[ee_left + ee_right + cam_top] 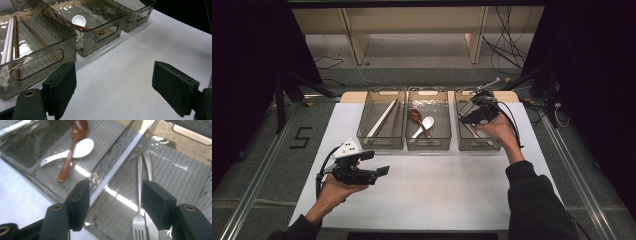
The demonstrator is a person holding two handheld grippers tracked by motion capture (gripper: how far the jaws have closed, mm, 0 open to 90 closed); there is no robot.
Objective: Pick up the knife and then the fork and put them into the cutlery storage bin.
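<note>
Inside the right-hand ribbed, smoky plastic bin (175,177) lay a slim steel fork (139,202) beside another steel utensil (148,165), directly under the right hand-held gripper (115,202), whose flat black jaws stood apart and empty. Next door, a white ceramic spoon (80,148) crossed a brown wooden spoon (73,142). The left hand-held gripper (112,87) hung wide open over the white desk (120,65).

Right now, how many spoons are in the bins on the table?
2, both in the middle bin: a white spoon and a brown wooden spoon lying crossed over it. The right bin holds a fork and another metal piece, partly hidden, that could not be identified.
</note>
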